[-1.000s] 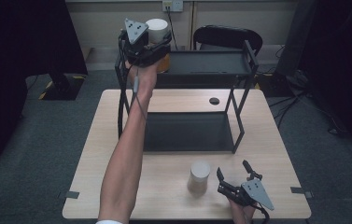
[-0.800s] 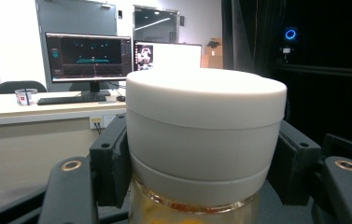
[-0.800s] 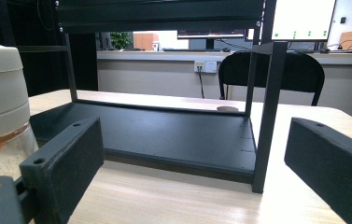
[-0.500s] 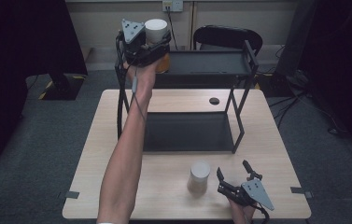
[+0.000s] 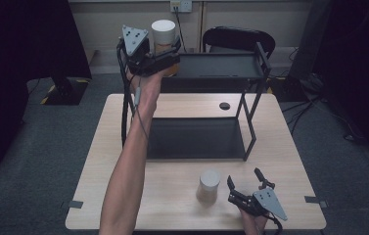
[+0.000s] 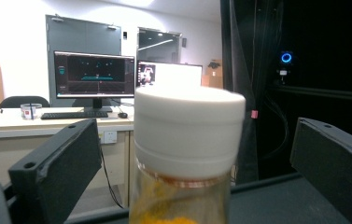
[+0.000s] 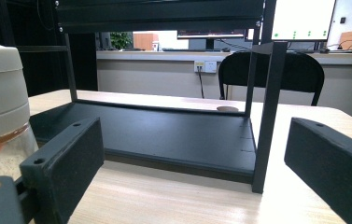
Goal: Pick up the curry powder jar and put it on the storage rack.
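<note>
We take the black two-tier metal shelf rack [image 5: 211,112] as our landmark. On the left end of its top tier stands the clear jar with a white screw lid and orange-yellow powder inside [image 5: 163,34], upright, its long axis vertical. Our left tool [image 5: 165,55] is raised to that tier with the jar between its black jaws; the jaws have just been opening and now stand spread, with a clear gap on either side of the lid in the left gripper view [image 6: 188,140]. So the jar looks set down and let go, and we judge that the coming move is a straight pull-back toward us, away from the rack, without brushing the smooth lid.

In front of the rack, on the pale wooden counter [image 5: 123,196], a second white-lidded jar with pale contents [image 5: 209,185] stands upright. Our right tool [image 5: 247,182] rests just to its right, jaws spread and empty, the nearer hand for it.
</note>
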`<state>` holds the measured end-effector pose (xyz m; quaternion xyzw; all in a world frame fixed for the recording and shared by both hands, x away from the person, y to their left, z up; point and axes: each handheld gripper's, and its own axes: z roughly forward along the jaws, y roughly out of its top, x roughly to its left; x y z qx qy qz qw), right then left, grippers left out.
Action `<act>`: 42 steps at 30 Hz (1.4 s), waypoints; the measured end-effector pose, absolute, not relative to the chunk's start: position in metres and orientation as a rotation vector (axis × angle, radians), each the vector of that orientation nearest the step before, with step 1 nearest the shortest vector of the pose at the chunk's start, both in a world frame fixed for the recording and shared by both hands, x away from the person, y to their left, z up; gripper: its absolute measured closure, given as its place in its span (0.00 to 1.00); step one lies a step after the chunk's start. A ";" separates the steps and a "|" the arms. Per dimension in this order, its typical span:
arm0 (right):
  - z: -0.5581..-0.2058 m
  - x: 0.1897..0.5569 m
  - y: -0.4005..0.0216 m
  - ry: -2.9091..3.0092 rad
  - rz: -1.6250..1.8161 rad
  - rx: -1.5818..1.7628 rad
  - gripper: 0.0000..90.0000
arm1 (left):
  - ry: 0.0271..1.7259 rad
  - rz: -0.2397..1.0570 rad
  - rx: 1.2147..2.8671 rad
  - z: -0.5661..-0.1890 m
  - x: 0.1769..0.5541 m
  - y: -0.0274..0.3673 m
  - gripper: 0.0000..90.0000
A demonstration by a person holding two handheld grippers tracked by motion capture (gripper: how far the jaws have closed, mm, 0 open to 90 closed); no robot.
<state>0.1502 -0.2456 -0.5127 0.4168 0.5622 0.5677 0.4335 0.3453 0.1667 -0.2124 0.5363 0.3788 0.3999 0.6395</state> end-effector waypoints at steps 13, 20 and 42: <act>-0.513 0.150 -0.245 1.400 1.413 1.039 0.04 | 0.806 0.924 1.221 -0.225 0.318 0.165 0.00; -0.513 0.150 -0.245 1.400 1.413 1.039 0.04 | 0.785 0.935 1.236 -0.228 0.303 0.168 0.00; -0.513 0.150 -0.245 1.397 1.411 1.041 0.04 | 0.797 0.948 1.208 -0.292 0.251 0.183 0.00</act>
